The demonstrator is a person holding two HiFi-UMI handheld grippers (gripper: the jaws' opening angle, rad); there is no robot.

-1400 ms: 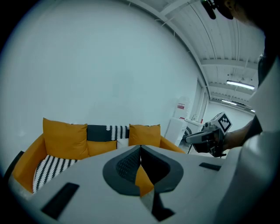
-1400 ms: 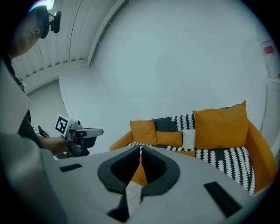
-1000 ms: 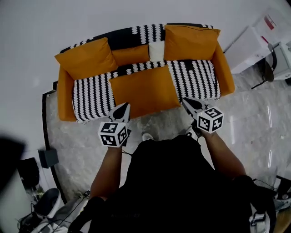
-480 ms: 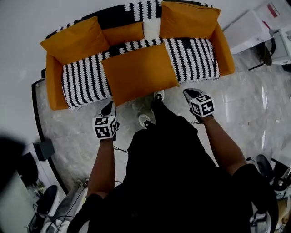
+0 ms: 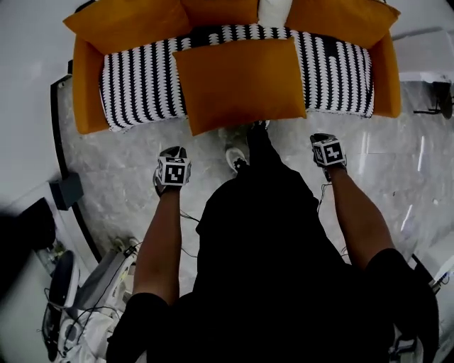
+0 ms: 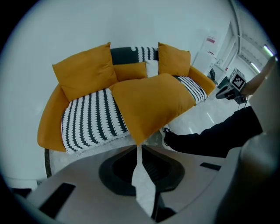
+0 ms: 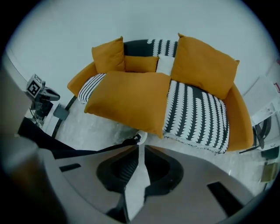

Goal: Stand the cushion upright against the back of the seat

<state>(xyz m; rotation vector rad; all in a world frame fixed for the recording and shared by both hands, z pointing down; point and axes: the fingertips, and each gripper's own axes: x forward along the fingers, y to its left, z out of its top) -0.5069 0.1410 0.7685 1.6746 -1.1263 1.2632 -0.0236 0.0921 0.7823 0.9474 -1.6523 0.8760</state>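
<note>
While the left tongs (image 6: 139,148) and right tongs (image 7: 140,148) hung pressed together and empty before the sofa (image 5: 138,85), the large orange cushion (image 5: 241,81) lay flat on its seat, overhanging the front edge. The step probably called for pinching both near corners and tipping it up against the backrest (image 6: 131,54). No writing was legible.

- The sofa (image 5: 142,85) spans the top of the head view, with its backrest towards the upper edge.
- The large cushion (image 5: 241,81) lies flat on the middle of the seat, and its lower edge overhangs the seat's front.
- Behind it, against the backrest, are the upper-left cushion (image 5: 124,21), the small middle cushion (image 5: 220,10) and the upper-right cushion (image 5: 340,18).
- Below the sofa, the left gripper (image 5: 172,151) and right gripper (image 5: 323,137) hang over the floor (image 5: 113,170), one on each side of the person (image 5: 269,269) and apart from the large cushion.
</note>
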